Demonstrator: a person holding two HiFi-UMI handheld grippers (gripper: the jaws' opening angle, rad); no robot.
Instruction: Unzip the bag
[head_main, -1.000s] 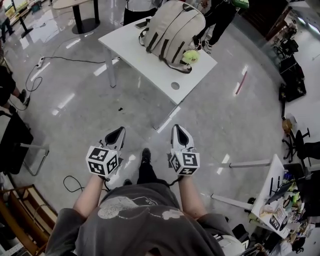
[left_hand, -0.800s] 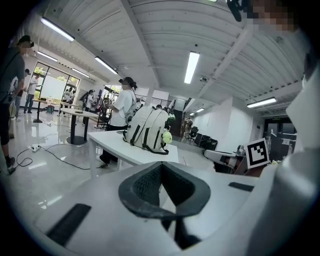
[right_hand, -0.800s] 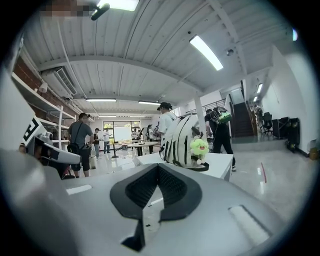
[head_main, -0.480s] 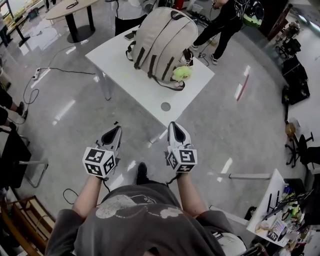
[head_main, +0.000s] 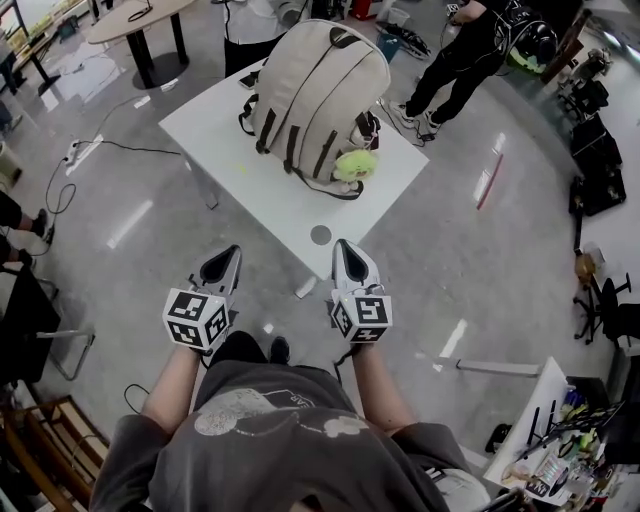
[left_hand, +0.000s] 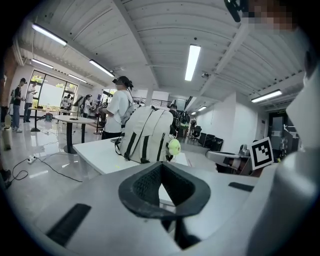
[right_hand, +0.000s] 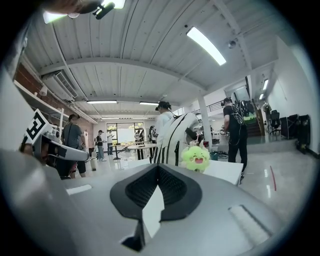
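Note:
A beige backpack (head_main: 315, 95) with dark straps stands upright on a white table (head_main: 220, 125). A green plush charm (head_main: 352, 165) hangs at its lower right side. My left gripper (head_main: 228, 256) and right gripper (head_main: 348, 250) are held side by side close to my body, short of the table's near corner and well apart from the bag. Both are shut with nothing between the jaws. The left gripper view shows the backpack (left_hand: 145, 135) and charm (left_hand: 173, 146) beyond the closed left gripper (left_hand: 160, 167). In the right gripper view the backpack (right_hand: 175, 137) and charm (right_hand: 196, 157) stand beyond the right gripper (right_hand: 159, 170).
People stand behind the table (head_main: 470, 45). A round table (head_main: 140, 20) is at the far left, with a cable (head_main: 95, 148) trailing on the floor. A chair (head_main: 45, 330) is at my left, a cluttered desk (head_main: 550, 440) at the lower right, black bags (head_main: 595, 150) at the right.
The table and backpack have come nearer and lower in the head view as I walk toward them. Both grippers stay shut and level in front of me.

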